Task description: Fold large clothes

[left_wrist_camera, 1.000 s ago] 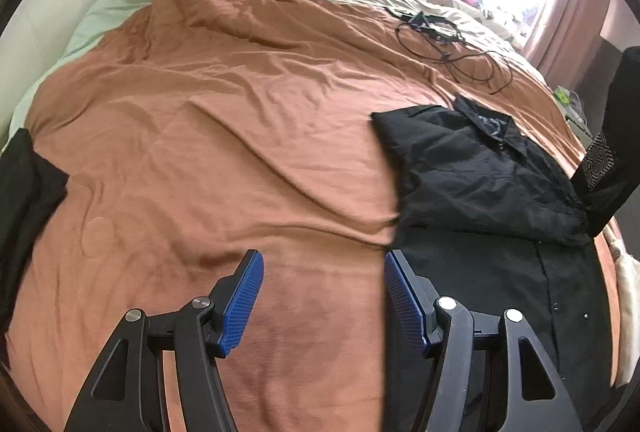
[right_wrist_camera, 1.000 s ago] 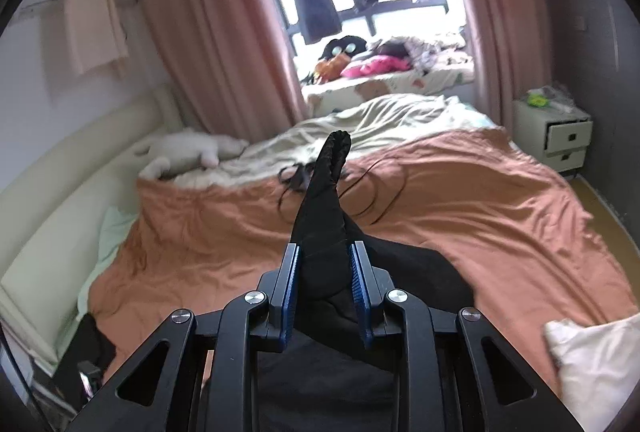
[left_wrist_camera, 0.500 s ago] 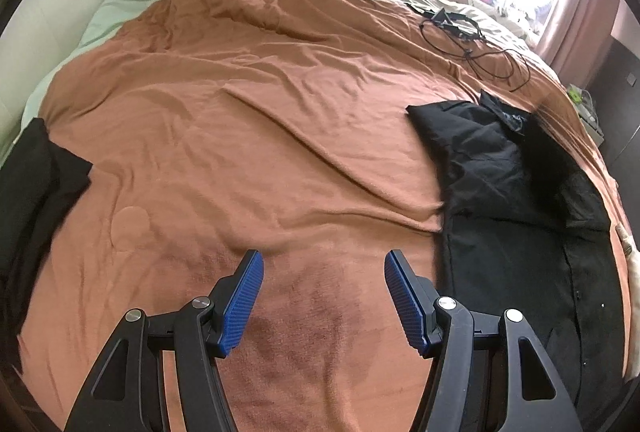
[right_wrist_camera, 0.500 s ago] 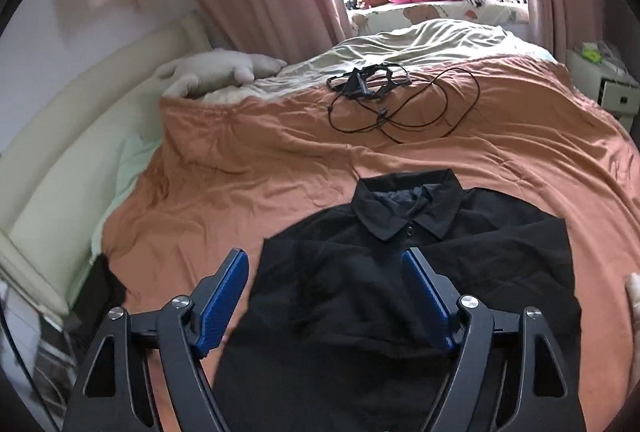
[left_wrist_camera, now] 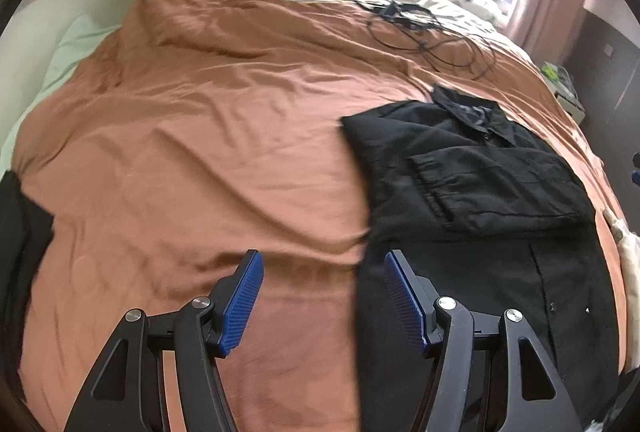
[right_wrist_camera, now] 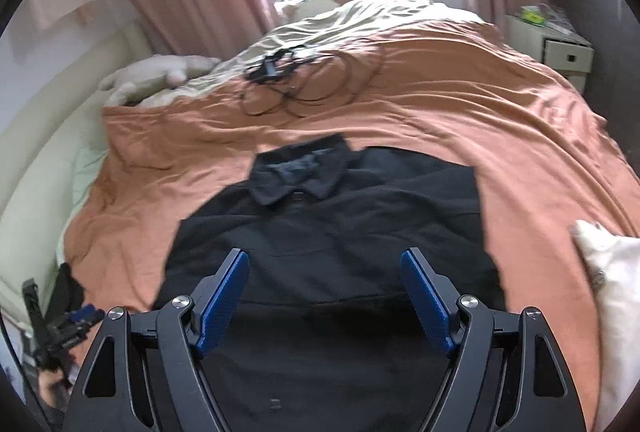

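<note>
Since the earlier frames the right tongs (right_wrist_camera: 324, 296) have released the black sleeve they pinched and dropped toward the bed; they now stand wide and empty, and the sleeve lies folded across the chest of the black shirt (right_wrist_camera: 332, 232). The left tongs (left_wrist_camera: 322, 298) have shifted sideways only and stand moderately wide, holding nothing. In the right wrist view the shirt fills the centre and lower half of the frame on the orange bedspread (right_wrist_camera: 500, 103), its collar (right_wrist_camera: 298, 171) toward the top of the frame and its hem running out under the tongs, so the long axis runs bottom to top, in line with the right tongs. In the left wrist view the shirt (left_wrist_camera: 472, 167) lies in the right half of the frame, its left edge just above the right-hand finger (left_wrist_camera: 404, 298). The right tongs sit directly over the garment and are judged nearer; the left tongs are beside its edge, over bare bedspread (left_wrist_camera: 224, 135).
</note>
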The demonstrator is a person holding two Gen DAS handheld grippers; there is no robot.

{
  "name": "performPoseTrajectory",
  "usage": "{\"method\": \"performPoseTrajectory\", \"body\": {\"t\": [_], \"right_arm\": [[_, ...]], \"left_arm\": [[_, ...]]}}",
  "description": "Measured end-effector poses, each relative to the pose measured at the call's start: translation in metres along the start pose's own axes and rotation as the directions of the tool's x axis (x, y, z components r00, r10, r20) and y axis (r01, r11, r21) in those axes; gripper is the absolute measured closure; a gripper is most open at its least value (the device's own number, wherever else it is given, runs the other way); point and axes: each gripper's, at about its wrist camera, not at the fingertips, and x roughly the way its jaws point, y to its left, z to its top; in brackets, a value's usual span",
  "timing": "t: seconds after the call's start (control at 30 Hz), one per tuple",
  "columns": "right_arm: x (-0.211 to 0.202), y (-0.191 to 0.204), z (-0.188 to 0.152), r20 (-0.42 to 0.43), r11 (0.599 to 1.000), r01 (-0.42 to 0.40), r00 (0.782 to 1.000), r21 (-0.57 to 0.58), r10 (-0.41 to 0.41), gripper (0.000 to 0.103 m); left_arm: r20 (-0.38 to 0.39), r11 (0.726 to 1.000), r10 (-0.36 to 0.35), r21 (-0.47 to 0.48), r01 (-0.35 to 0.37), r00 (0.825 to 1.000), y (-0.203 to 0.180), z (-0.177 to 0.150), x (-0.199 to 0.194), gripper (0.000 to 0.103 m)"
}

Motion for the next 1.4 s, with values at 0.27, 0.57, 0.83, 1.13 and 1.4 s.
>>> {"method": "performPoseTrajectory", "body": {"t": [0.27,0.57,0.83,1.13,1.4], "right_arm": [[0.032,-0.062,-0.006,-0.023,0.997,0.066,0.998,0.048,-0.065,0.030],[0.103,-0.089,-0.030,-0.111,0.992,0.129,0.986,0.011,-0.127,0.050],[0.130,-0.103,-0.054,-0.210,0.990,0.140,0.967,-0.023,-0.142,0.057],[0.088,-0.110,-0.058,-0.196,0.994,0.111,0.975,0.015,-0.105,0.049],[0.055,-0.133,-0.095,-0.245,0.996,0.090,0.966,0.020,-0.082,0.042]], "left_arm": [[-0.025,0.994,-0.013,0.106,0.016,1.000,-0.070,0.026,0.036,0.038],[-0.054,0.982,-0.007,0.189,0.017,0.999,-0.128,0.033,0.089,0.038],[-0.167,0.977,0.050,0.212,-0.013,0.985,-0.129,0.016,0.139,0.037],[-0.085,0.988,0.021,0.152,-0.008,0.996,-0.114,0.018,0.093,0.037],[-0.122,0.997,0.022,0.082,-0.012,0.992,-0.075,-0.009,0.062,0.037]]}}
